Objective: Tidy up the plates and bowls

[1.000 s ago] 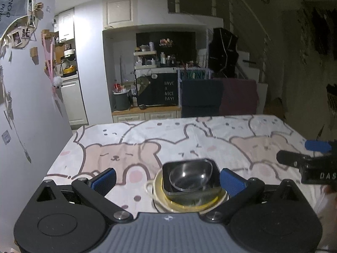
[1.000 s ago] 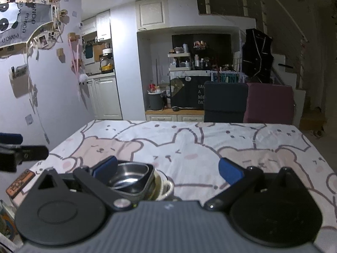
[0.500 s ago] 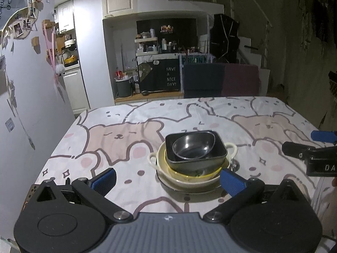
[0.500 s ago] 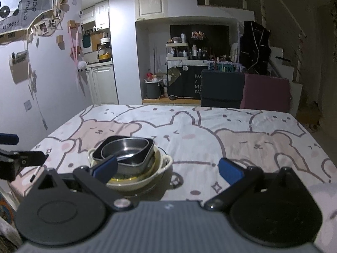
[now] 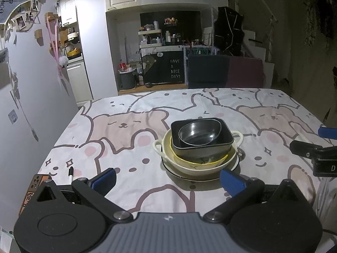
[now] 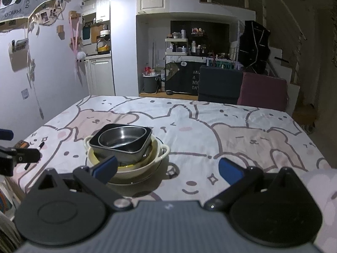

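Square dish [image 5: 202,139] nested level, upright.

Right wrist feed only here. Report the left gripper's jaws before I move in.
Observer: The left gripper is open wide, with nothing between its fingers.
Operator: Now give me the stack's order. The right gripper has a finger covering its front in my view.
Observer: From the bottom up: black-rimmed plate, cream handled bowl, yellow-rimmed bowl, black rectangular dish, steel bowl.
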